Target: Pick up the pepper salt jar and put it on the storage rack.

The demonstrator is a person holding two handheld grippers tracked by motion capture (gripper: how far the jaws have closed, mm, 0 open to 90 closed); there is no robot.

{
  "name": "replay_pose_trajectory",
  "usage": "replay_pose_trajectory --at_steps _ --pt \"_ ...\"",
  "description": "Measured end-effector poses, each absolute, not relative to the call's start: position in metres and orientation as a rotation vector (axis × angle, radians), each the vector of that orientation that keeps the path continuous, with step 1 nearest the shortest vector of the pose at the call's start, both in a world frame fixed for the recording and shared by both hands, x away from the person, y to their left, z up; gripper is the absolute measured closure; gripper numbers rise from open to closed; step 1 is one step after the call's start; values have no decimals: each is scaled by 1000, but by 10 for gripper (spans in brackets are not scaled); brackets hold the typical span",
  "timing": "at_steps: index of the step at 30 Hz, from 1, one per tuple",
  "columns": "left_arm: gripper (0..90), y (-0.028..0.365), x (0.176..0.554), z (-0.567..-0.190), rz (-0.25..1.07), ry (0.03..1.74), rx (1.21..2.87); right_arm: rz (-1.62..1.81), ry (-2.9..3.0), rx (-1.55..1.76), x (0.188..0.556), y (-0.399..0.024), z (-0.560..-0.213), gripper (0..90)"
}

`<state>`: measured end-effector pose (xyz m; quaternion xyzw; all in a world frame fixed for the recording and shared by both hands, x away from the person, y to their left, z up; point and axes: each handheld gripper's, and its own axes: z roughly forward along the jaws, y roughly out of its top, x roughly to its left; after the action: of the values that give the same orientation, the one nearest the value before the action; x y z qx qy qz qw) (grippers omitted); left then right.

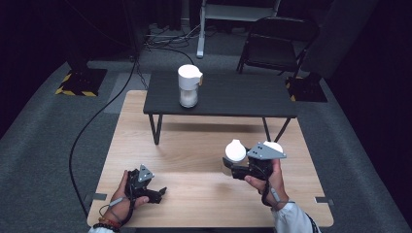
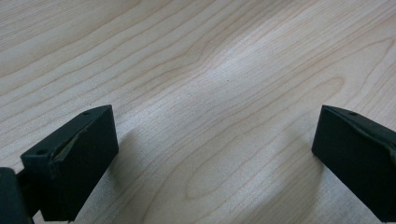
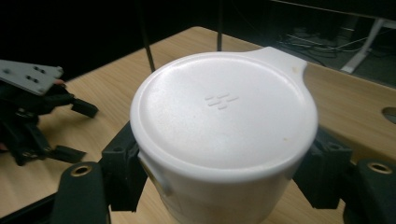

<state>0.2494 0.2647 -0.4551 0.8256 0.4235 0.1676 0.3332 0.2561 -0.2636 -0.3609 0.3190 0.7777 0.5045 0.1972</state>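
Right now the right gripper [image 3: 219, 182] has its jaws pressed against both sides of a white lidded jar [image 3: 224, 140], gripping it just under the lid, above the wooden table [image 1: 194, 155] toward four o'clock. A second jar [image 1: 189, 86] stands on the dark side table [image 1: 233, 94] at twelve o'clock. At seven o'clock the left gripper [image 1: 158, 193] rests low over the wood, jaws spread wide and holding nothing. Judging by the grip, the smooth jar wall offers little purchase; a tilt or a jolt could let the jar slide down through the pads, or loosen the lid's tab [image 3: 280, 58].
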Motion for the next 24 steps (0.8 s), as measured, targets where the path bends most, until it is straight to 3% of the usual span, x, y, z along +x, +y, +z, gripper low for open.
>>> replay_pose_trajectory --at_steps 24 --pt "1 265 250 -455 434 1104 2158 1398 2076 889 277 -247 -278 291"
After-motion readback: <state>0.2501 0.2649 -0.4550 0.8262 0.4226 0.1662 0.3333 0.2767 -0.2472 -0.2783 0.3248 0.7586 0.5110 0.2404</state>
